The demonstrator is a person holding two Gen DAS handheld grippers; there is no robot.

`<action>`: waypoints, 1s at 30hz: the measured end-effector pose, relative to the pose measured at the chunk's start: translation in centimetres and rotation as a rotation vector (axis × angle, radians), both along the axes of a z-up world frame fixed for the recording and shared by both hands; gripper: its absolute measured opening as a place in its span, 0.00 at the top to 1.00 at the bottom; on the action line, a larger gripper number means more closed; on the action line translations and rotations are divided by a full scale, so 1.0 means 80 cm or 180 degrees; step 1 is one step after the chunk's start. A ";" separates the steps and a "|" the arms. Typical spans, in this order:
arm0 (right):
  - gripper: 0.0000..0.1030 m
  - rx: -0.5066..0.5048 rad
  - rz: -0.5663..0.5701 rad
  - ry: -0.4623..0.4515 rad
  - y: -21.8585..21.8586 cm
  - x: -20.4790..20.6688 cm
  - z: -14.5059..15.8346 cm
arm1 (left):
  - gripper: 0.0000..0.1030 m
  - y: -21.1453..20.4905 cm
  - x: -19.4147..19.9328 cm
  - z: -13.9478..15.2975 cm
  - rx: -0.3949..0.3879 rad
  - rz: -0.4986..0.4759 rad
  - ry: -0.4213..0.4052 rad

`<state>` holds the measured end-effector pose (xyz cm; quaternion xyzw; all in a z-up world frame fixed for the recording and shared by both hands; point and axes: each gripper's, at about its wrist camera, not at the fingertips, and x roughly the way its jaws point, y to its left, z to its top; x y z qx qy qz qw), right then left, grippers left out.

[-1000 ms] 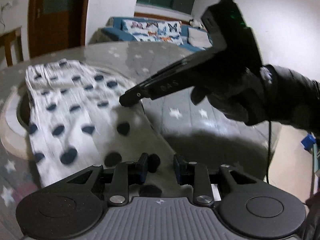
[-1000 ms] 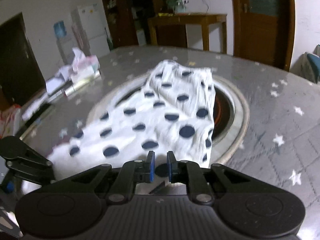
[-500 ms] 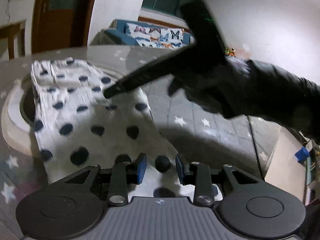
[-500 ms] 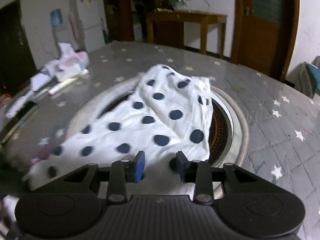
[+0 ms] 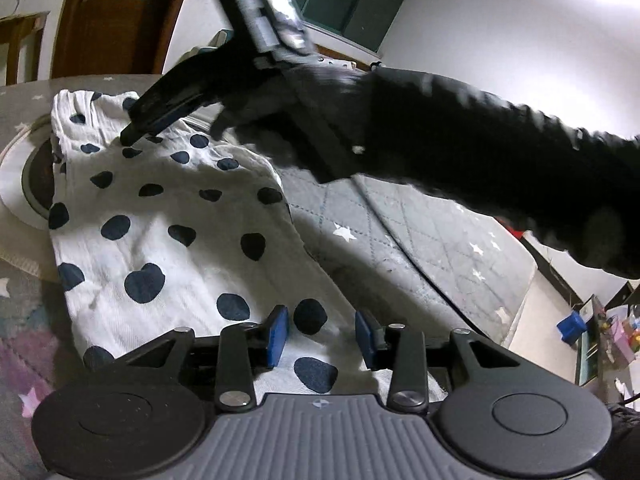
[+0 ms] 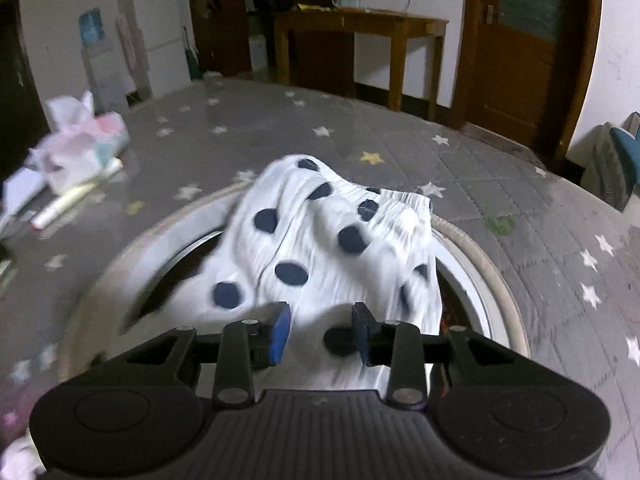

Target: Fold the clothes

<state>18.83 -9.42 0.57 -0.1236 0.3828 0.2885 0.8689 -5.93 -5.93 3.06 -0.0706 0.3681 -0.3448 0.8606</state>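
Note:
A white garment with dark blue dots (image 5: 168, 224) lies on the grey star-patterned table, partly over a round recessed ring. My left gripper (image 5: 322, 334) is open just above the garment's near end, holding nothing. My right gripper (image 6: 320, 330) is open over the garment (image 6: 320, 248) near its bunched elastic end. In the left wrist view the right gripper (image 5: 134, 132) reaches in from the right, its tips at the far part of the cloth.
The round ring (image 6: 480, 276) is set in the table (image 6: 500, 184) under the garment. Tissue packs and papers (image 6: 76, 156) lie at the far left. A wooden desk (image 6: 360, 40) and a door (image 6: 524, 40) stand behind. The table edge (image 5: 524, 288) drops off to the right.
Both grippers have opened wider. The right gripper let go of the cloth and moved toward the garment's far elastic end. The garment now lies flatter on the table.

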 end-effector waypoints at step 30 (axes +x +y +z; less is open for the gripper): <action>0.88 -0.0002 -0.0431 -0.0321 0.010 0.100 0.005 | 0.60 0.008 0.001 -0.006 -0.0268 0.0023 0.0161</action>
